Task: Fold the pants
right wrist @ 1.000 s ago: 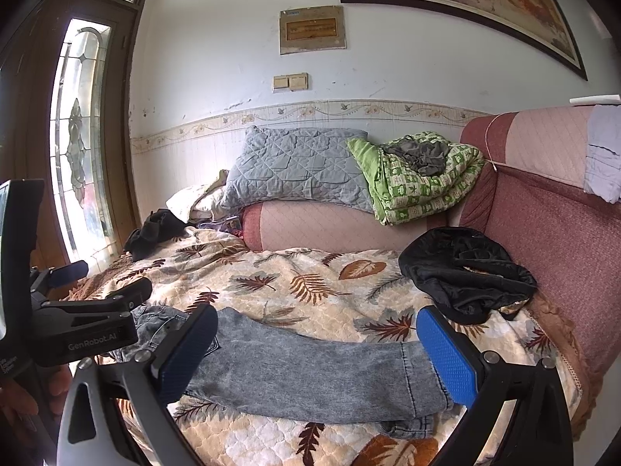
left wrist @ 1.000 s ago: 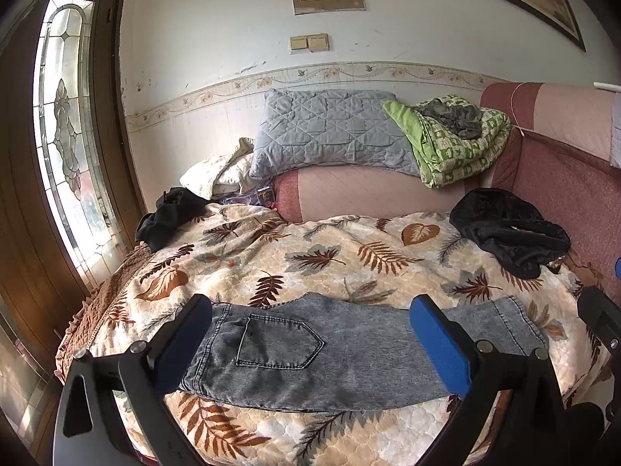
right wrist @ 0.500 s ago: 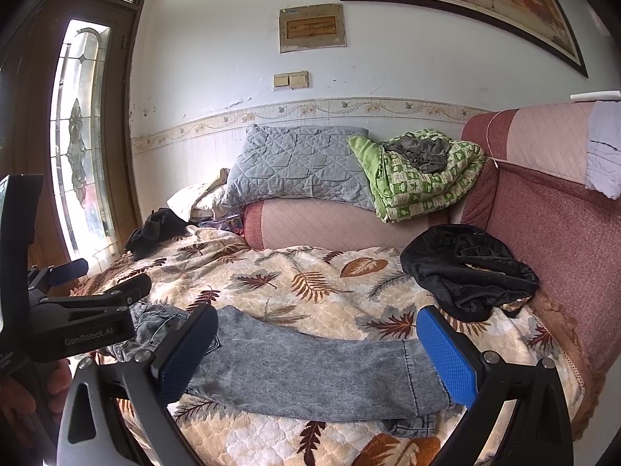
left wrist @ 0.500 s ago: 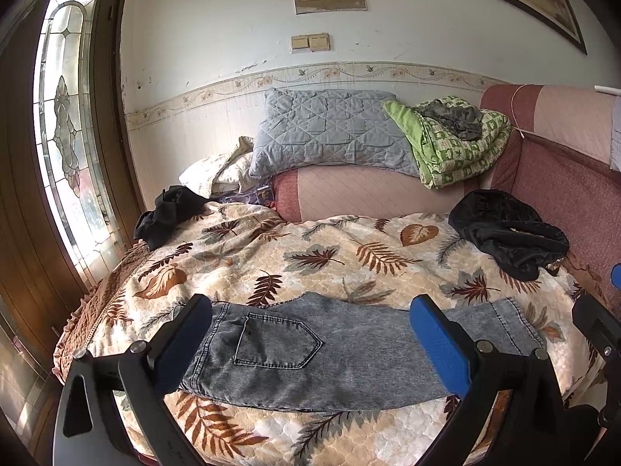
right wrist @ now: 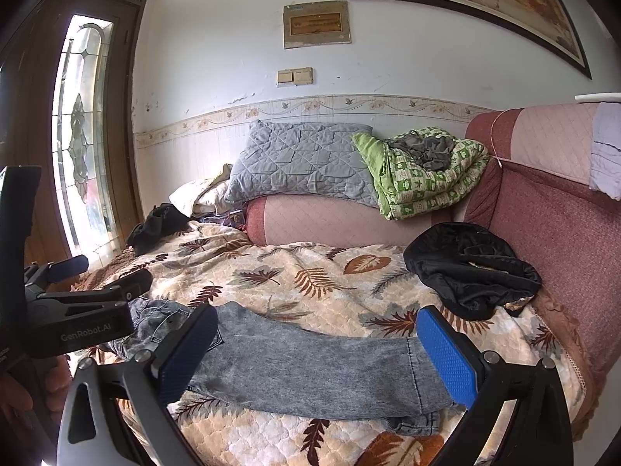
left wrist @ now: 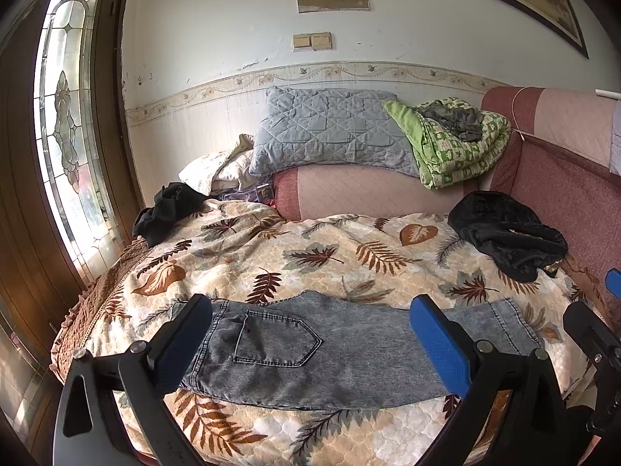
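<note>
Looking at: the grey jeans (left wrist: pixel 330 353), lying lengthwise across the near edge of the bed (left wrist: pixel 271 256), already doubled leg over leg I think, back pocket up, waist toward the window side and hems toward the sofa-back side.
Step, my guess: the crosswise fold, hems over to the waist, hasn't started yet.
Left gripper (left wrist: pixel 310 345): held above the waist end, blue pads spread wide, nothing between them.
Right gripper (right wrist: pixel 318 353): same deal, wide apart and empty, hanging over the leg end near the hems.
Waist end: from my right cam it looks a bit bunched by the window side, under the other tool.
Worry 1: denim is thick, so if I pinch only the top layer at the hems, the lower leg stays behind and the fold goes crooked.
Worry 2: the jeans sit right by the bed's front edge, so a sloppy drag could pull them off.
Worry 3: the quilt is soft, so I might grab bedding along with the cuff.
Around: black garment (right wrist: pixel 469 268) well apart near the sofa back, another dark heap (left wrist: pixel 163 209) by the window, grey pillow (left wrist: pixel 330 132) and green blanket (left wrist: pixel 450 143) behind.
</note>
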{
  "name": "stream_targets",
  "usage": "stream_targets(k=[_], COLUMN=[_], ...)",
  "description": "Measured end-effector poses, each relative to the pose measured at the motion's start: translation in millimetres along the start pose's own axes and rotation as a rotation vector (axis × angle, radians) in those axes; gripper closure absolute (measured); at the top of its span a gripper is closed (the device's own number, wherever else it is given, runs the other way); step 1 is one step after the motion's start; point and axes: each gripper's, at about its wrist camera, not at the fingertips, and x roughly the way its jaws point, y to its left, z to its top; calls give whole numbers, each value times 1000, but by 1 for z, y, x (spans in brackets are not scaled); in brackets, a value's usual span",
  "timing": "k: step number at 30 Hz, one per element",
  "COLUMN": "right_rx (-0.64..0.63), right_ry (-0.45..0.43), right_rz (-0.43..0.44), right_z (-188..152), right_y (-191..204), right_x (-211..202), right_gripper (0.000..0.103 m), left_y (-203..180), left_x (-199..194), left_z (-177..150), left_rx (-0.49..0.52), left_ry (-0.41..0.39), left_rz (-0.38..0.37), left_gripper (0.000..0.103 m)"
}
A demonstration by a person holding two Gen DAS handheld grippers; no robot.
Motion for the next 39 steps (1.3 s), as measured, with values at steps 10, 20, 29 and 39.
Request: stream_targets(k=[10,20,29,39], right_rx=[7,3,-8,50], right_ry=[9,24,32,51], right_rz=[7,0,-14,-32], right_z=[-1,-5,-5,-7], right_y=[0,-2,-3,-24], right_x=[3,6,10,13], right_gripper=[0,0,0,0], left_y=[-3,-2,1,-12], left_x=[-2,1,0,9], left_z=[2,-1,-1,-10], left_rx=[3,2,-7,31], left_ry=[-3,6,6,49], left_rz=[-1,-2,-23,-70], left_gripper=[1,1,1,2])
